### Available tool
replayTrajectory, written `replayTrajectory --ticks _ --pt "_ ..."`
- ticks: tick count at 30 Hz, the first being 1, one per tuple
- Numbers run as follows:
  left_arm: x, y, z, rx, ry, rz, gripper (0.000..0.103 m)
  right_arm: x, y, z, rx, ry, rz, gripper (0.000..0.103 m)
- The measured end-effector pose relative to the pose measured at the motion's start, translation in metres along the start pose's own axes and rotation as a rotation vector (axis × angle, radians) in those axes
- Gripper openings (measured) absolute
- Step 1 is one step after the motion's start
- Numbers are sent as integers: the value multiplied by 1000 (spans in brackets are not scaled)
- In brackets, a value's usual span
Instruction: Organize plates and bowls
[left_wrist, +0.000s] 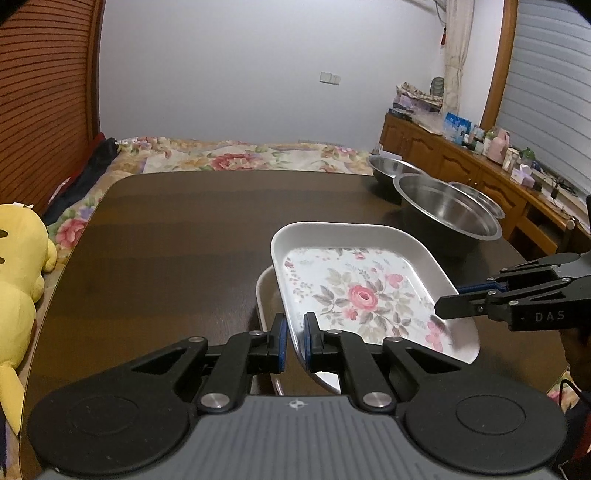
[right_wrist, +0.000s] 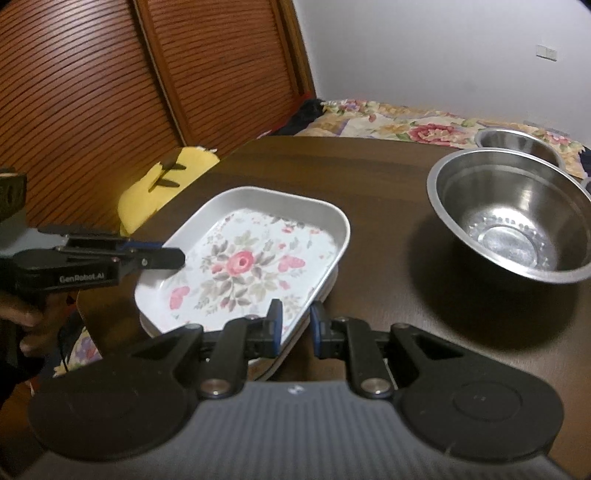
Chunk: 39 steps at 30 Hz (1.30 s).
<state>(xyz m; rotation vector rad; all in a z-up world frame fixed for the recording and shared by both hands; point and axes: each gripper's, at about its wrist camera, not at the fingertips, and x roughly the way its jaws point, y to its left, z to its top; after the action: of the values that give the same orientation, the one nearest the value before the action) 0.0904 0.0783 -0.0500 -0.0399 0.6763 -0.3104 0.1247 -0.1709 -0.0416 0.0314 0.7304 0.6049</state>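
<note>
Plainly, the floral plate (left_wrist: 364, 291) sits askew on a lower plate (left_wrist: 266, 295) at the near side of the table (left_wrist: 166, 236), so a one-sided tug could tip or slide it off the stack. Jaws of the left gripper (left_wrist: 294, 341) stand partly open astride its near rim, not visibly clamped. The right gripper (right_wrist: 295, 328) is likewise partly open over the opposite rim, gripping nothing. Steel bowls (right_wrist: 513, 214) sit well apart, by the far right edge.
</note>
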Motion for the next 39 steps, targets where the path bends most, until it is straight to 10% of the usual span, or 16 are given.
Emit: replayTrajectory --ticks 39 --pt "-2 -5 -8 1 -39 59 22 -13 -2 -31 51 -257 -86 21"
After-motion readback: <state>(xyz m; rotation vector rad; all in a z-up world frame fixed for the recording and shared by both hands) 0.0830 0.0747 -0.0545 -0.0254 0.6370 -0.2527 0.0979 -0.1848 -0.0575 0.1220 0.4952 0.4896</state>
